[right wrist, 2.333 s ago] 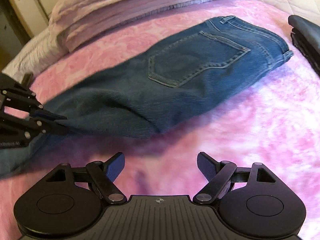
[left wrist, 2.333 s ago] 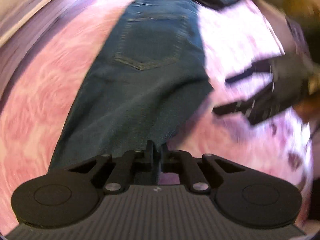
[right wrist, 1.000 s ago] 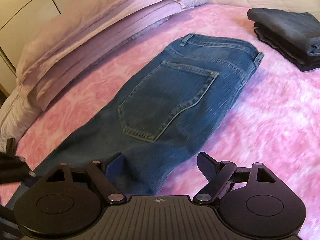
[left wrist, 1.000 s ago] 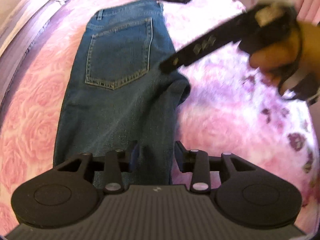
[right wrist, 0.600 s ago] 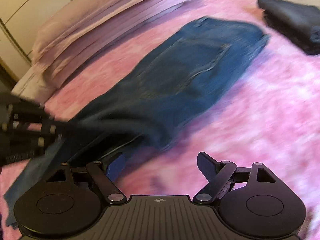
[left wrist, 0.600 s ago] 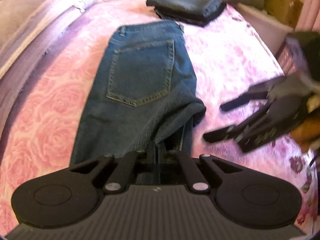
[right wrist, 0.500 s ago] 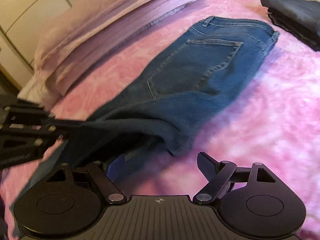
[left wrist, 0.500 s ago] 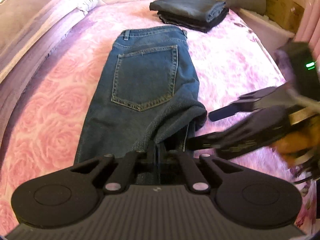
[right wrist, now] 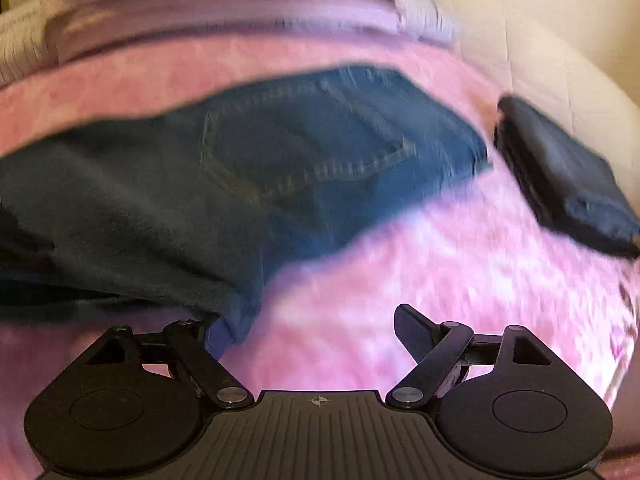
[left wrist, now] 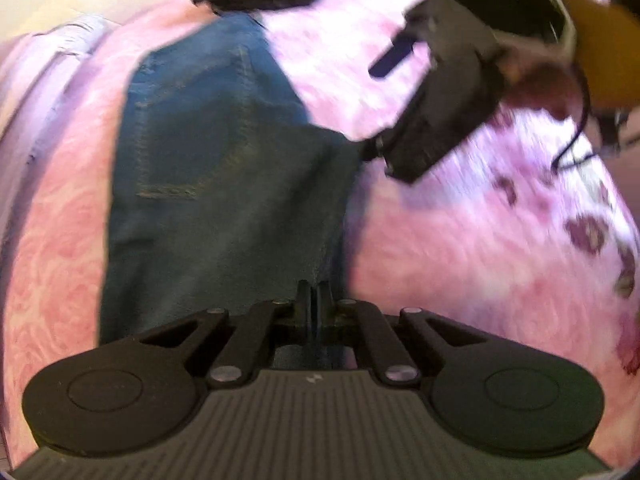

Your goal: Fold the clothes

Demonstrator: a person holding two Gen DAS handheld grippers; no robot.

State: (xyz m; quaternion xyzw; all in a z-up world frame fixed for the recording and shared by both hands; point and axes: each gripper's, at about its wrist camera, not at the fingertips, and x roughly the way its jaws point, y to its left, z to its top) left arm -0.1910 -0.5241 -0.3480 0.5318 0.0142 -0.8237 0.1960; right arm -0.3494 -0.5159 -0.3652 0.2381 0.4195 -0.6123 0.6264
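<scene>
- Blue jeans (left wrist: 224, 168) lie on a pink bedspread (left wrist: 460, 264), back pocket up, apparently doubled lengthwise; the crosswise folds look still to do.
- A folded dark pile (right wrist: 568, 184) at 2 o'clock in the right view suggests some clothes are finished.
- Left gripper (left wrist: 314, 300) fingers are pressed together on denim at 6 o'clock.
- Right gripper (right wrist: 308, 332) fingers stand wide apart; a denim fold touches its left finger at 9 o'clock, ungripped.

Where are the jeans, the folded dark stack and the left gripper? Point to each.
jeans (right wrist: 312, 148): right wrist view, on the back pocket.
folded dark stack (right wrist: 560, 184): right wrist view, on its top layer.
left gripper (left wrist: 314, 300): left wrist view, between its closed fingertips.
</scene>
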